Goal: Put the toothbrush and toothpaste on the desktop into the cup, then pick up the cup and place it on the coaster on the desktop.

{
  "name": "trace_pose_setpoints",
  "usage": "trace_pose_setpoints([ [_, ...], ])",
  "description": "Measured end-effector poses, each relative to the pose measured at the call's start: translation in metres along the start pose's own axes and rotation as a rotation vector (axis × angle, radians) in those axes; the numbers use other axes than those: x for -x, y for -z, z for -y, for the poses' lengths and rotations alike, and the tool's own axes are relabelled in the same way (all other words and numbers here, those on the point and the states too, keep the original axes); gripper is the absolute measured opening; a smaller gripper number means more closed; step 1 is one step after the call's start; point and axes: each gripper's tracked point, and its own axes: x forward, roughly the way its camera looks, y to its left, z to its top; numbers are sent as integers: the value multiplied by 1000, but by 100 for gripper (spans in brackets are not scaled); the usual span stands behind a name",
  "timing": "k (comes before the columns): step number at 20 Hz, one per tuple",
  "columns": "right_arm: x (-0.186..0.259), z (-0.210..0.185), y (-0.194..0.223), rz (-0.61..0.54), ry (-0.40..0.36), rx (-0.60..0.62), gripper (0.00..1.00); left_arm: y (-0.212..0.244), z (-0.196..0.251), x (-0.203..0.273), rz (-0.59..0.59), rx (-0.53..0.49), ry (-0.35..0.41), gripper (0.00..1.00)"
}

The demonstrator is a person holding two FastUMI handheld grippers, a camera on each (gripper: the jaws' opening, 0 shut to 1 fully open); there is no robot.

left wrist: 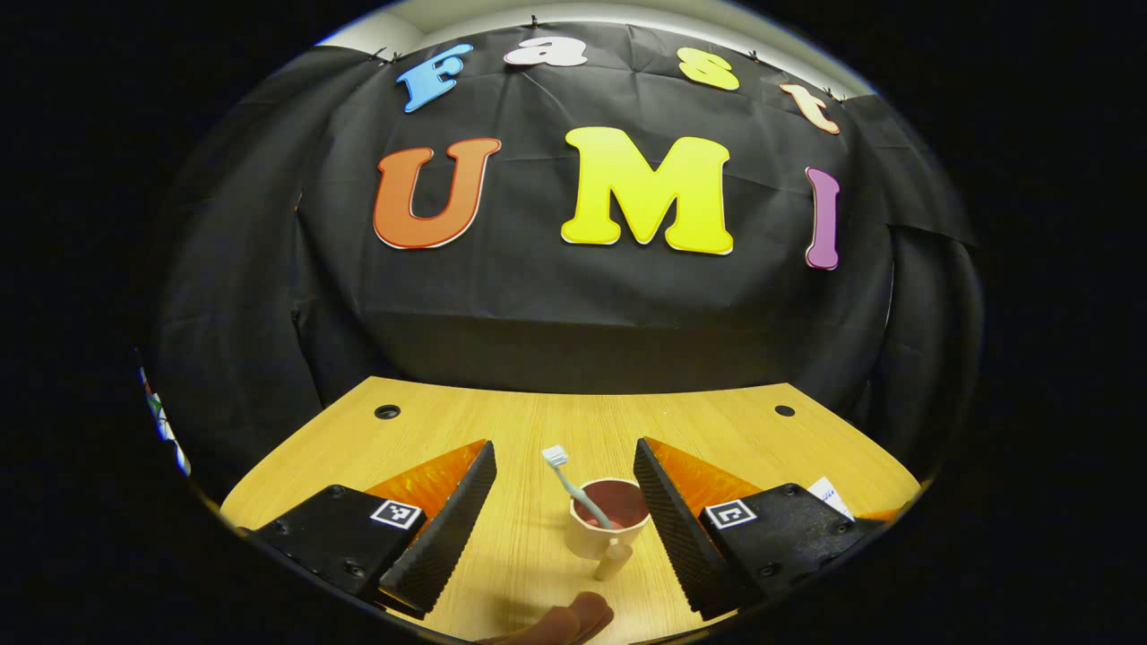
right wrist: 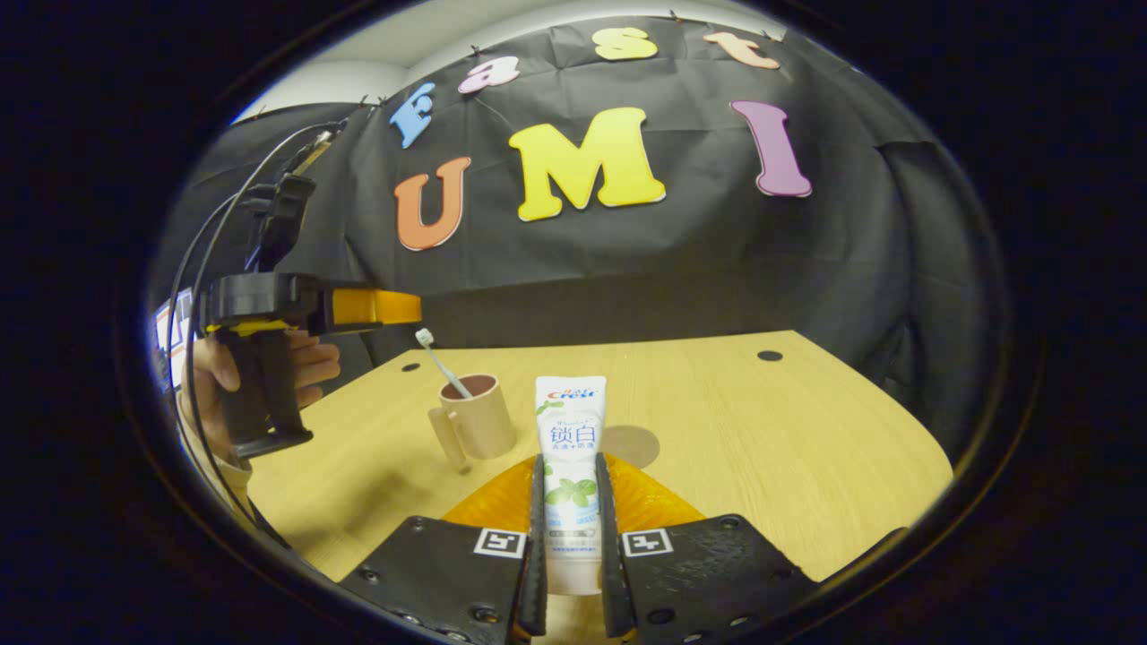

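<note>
The toothpaste (right wrist: 570, 448) tail is hidden between the right gripper (right wrist: 570, 528) jaws, clamped upright above the counter (right wrist: 806, 448). The toothbrush (left wrist: 570, 484) is seen leaning in the beige cup (left wrist: 609, 528); left gripper (left wrist: 564, 502) jaws are spread wide.

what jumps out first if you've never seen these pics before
In the right gripper view, the toothpaste tube stands upright, front and centre, pinched between the right gripper and its two fingers. Behind it on the wooden desk sits the cup with the toothbrush already leaning in it, bristles up. The left gripper hangs open above that cup.
</note>
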Motion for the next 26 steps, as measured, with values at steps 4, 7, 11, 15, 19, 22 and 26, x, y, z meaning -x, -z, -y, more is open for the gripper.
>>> trace_pose_setpoints([
  [4,-35,-34,-44,70,-52,3,24,-1,-35,28,38,5,-60,98],
  [7,-67,-62,-77,133,-81,-2,24,10,-62,42,24,14,-106,98],
  [11,-119,-113,-88,159,-164,-36,24,25,-85,54,24,-25,-133,99],
  [15,-162,-146,-80,162,-202,-33,27,35,-94,49,15,12,-116,98],
  [19,-186,-144,-61,129,-192,-43,27,51,-98,37,-28,32,-109,99],
  [22,-189,-142,-61,134,-194,-37,29,53,-87,33,-37,34,-85,99],
  [26,-188,-142,-57,126,-200,-33,31,56,-78,32,-47,30,-70,99],
])
